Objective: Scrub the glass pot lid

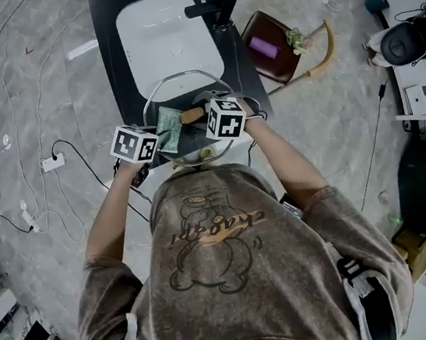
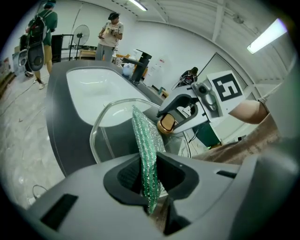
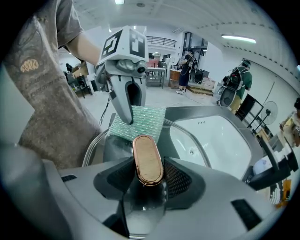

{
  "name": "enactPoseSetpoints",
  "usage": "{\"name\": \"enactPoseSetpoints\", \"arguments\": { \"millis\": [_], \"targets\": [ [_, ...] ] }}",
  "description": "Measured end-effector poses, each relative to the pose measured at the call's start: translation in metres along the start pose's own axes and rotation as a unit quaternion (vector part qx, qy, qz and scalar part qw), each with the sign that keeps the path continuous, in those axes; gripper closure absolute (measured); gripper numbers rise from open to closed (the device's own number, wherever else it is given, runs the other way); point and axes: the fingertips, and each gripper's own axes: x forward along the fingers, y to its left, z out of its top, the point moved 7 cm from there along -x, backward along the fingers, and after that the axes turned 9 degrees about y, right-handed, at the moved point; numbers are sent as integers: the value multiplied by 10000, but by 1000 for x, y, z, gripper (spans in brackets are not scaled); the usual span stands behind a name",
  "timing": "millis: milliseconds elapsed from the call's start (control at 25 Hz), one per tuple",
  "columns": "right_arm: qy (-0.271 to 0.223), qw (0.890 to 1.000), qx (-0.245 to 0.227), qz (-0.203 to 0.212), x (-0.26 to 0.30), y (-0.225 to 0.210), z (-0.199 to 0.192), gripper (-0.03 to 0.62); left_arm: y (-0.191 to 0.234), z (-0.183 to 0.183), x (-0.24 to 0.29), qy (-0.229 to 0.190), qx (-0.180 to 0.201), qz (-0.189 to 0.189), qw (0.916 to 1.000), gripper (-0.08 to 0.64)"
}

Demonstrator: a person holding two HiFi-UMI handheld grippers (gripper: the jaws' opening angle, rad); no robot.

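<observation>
Now my right gripper [image 3: 147, 176] clamps the glass pot lid [image 1: 182, 91] by its knob [image 1: 192, 115] at the sink's [image 1: 166, 30] six o'clock, while my left gripper [image 2: 149, 183] pinches a green scrub pad [image 1: 169, 123] at the knob's nine; I judge scrubbing in hand, next needing strokes across the glass.

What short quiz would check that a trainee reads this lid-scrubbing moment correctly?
1. True or false: the left tongs are shut on the lid's handle.
2. What are the right tongs shut on? A. the green scrub pad; B. the handle; C. nothing.
3. Fill in: just beyond the glass lid lies a white ____.

Key: 1. False, they pinch the scrub pad. 2. B. 3. sink.
</observation>
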Motion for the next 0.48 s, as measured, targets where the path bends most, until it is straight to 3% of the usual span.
{"name": "enactPoseSetpoints", "arguments": {
  "millis": [240, 480],
  "targets": [
    [28, 10000, 8, 19, 0, 1, 1, 388, -17, -25, 9, 204, -140, 38, 9997, 485],
    [83, 9999, -21, 99, 0, 0, 2, 388, -32, -26, 18, 80, -400, 1, 9992, 485]
  ]
}}
